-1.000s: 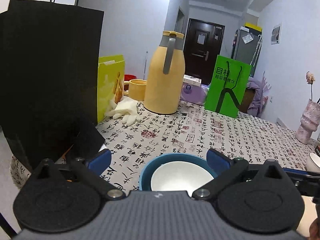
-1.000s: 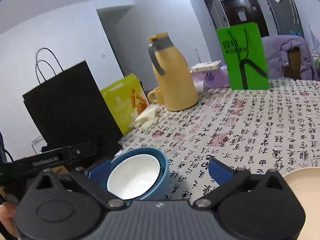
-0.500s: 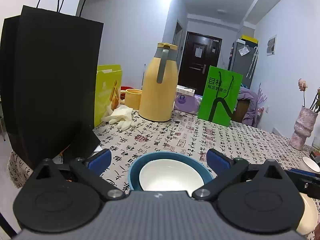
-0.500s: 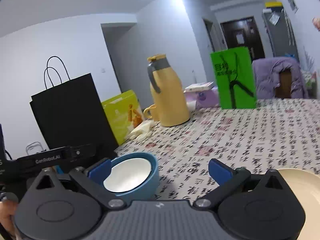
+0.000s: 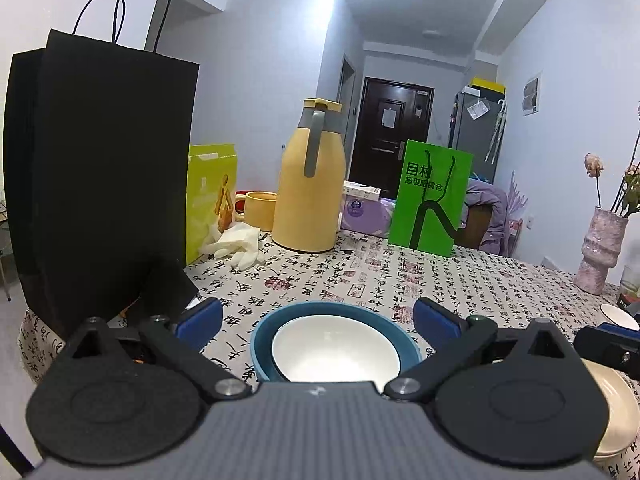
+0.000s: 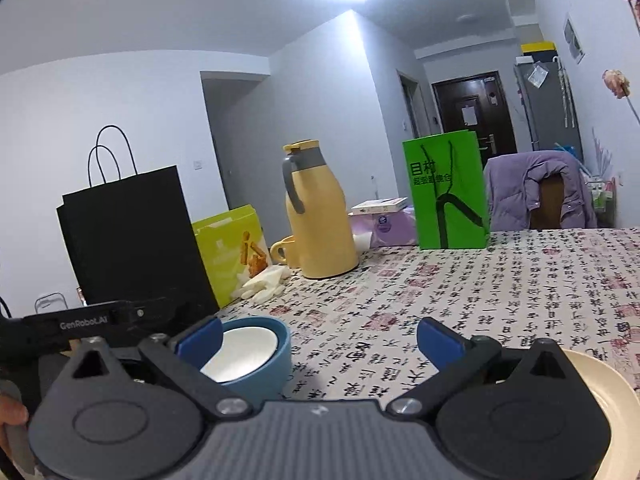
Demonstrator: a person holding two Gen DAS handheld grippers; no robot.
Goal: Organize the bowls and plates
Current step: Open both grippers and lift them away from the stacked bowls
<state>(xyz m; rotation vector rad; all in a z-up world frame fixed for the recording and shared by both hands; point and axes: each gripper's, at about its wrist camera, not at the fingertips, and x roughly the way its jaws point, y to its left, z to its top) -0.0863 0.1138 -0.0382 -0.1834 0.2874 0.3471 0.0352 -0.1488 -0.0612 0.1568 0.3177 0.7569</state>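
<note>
pulling back and tilting up over the last second, both wrist cameras now take in more of the room and less of the tabletop. the left gripper [image 5: 318, 316] has its blue-padded jaws spread wide and holds nothing. just ahead of it and between the two pads, the round white ceramic bowl [image 5: 335, 354] sits nested inside the larger teal-blue bowl [image 5: 335, 320], apart from both pads. a second ago that nested pair lay closer under the fingers and filled more of the lower view; now it sits a little further off and fully clear, resting on the table covered in a white cloth printed with black calligraphy [image 5: 440, 280].

the right gripper [image 6: 318, 336] is likewise wide open and empty. in its view the stacked bowls show low on the left, partly behind its left pad, and the cream-coloured round plate [image 6: 600, 384] shows at the lower right edge, partly hidden behind the gripper body. the same plate shows at the far right of the left view, beyond the other gripper's dark body.

i judge that the bowl stacking is finished and released, since the white bowl sits level in the teal one with no jaw on it. the retreat suggests the bowls are done and the plate is the likely next item. a small white dish [image 5: 620, 316] at the right edge of the left view may also be waiting.
</note>
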